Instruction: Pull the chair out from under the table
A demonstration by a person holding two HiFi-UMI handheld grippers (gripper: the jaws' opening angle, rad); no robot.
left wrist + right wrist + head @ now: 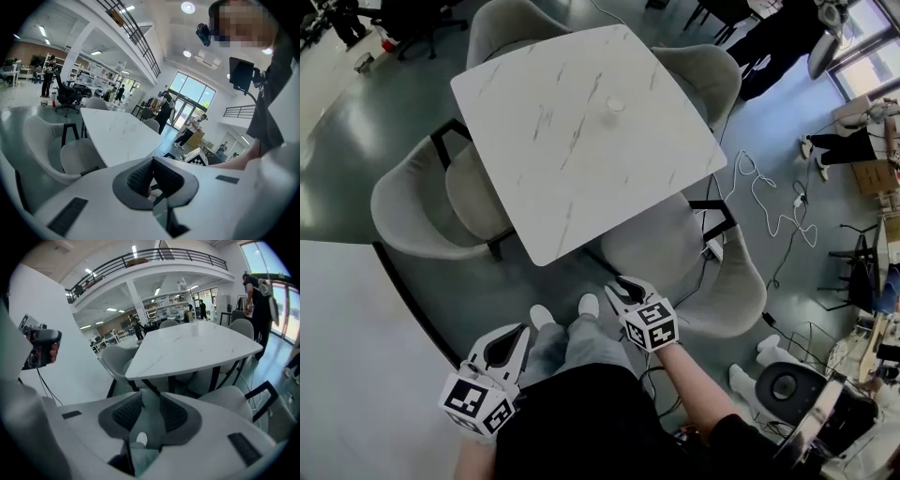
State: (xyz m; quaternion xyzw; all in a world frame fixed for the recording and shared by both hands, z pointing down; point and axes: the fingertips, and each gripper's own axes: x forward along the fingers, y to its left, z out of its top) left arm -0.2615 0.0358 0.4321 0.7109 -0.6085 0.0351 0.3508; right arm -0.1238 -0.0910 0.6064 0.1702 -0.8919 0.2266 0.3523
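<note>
- chair [727, 281]: grey padded shell. We take the one nearest the right tool [624, 289] as the target. Its seat is tucked under a corner of the worktop [581, 141], its back points out toward us, and its black arm frame [717, 206] is just beside the worktop edge.
- right tool: jaws part-way apart, nothing between the pads, near the chair's back but not touching it.
- left tool [516, 337]: jaws together, empty, low by our left leg, well apart from any chair.
- risk: the back is rounded and padded, so a shallow bite could slip off once we pull.
- risk: the arm frame sits close to the worktop edge, and a skewed or tilted pull could catch it and jolt the worktop.
- risk: a white cable [769, 208] loops on the floor near the chair, and the legs could snag or drag it.
- risk: our shoes [542, 316] stand close to the pull path, so the chair could run onto them.
- risk: the left chair [412, 206] is equally tucked in, so we could easily grab the wrong one.
- worktop: white, marble-look, square and nearly bare. There is one small pale round item [616, 105] that we cannot identify.
- floor [366, 112]: glossy grey-green with a paler zone lower left. It looks slick, so the chair may slide fast.
- room: open workshop hall with two more grey chairs on the far sides, a person in black [778, 42] at far right, and boxes and gear along the right edge.
</note>
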